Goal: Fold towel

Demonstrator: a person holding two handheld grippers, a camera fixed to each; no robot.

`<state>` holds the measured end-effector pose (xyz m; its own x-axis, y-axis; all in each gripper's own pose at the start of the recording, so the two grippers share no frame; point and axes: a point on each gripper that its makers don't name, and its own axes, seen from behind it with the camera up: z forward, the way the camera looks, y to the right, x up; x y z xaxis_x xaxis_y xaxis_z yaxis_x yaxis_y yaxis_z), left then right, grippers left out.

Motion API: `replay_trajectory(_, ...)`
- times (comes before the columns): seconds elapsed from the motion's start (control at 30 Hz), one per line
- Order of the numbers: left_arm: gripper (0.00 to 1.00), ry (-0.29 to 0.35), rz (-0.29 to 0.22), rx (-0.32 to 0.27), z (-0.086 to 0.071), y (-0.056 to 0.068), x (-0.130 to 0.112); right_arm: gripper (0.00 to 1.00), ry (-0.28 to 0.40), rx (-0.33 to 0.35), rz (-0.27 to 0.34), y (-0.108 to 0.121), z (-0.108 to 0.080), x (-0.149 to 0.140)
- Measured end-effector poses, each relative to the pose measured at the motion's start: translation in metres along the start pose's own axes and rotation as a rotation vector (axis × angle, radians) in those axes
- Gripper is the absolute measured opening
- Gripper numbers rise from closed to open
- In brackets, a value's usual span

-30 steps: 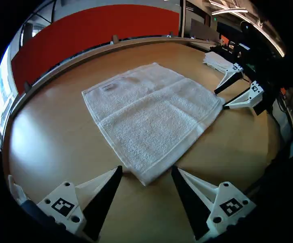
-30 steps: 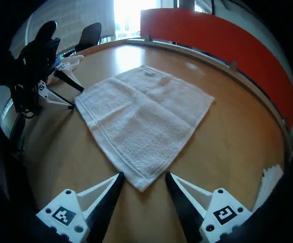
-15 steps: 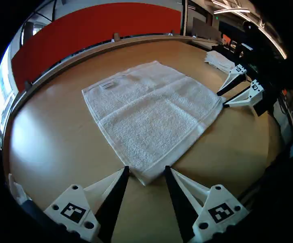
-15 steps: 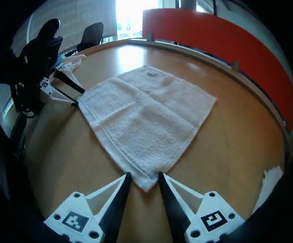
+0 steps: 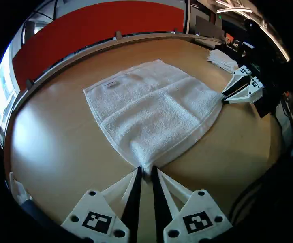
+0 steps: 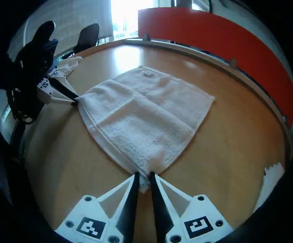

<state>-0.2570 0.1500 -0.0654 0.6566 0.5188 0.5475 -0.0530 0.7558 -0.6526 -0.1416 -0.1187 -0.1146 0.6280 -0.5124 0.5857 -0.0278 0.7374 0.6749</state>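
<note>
Centrally, a white towel (image 5: 154, 105) lies flat in 2 layers on the wooden counter (image 5: 53, 133). Left gripper (image 5: 146, 171): jaws nearly pressed together, pinching the towel's nearest corner, where the cloth puckers between them. Right gripper (image 6: 143, 177): jaws likewise narrowed to a slit, pinching the neighbouring corner. Each gripper appears in the other's view, at the towel's side corner. A stack of white cloths (image 5: 223, 60) sits well apart, near the counter's edge.
</note>
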Motion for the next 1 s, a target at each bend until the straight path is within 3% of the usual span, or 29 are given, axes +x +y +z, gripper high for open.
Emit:
replay_trajectory(0.07,0.12,0.0,0.001,0.002,0.0,0.002,0.001,0.18,0.001,0.002,0.005,-0.001,0.0,0.0)
replay_trajectory(0.5,0.11,0.017,-0.072,-0.008,-0.01,0.001,0.015,0.17,0.03,0.005,0.02,0.0,-0.01,0.011)
replay_trajectory(0.8,0.11,0.047,-0.144,-0.012,-0.031,-0.005,0.037,0.16,0.088,-0.011,0.032,0.003,-0.03,0.04)
replay_trajectory(1.0,0.11,0.069,-0.167,-0.009,-0.047,-0.007,0.053,0.16,0.122,-0.03,0.025,0.004,-0.046,0.06)
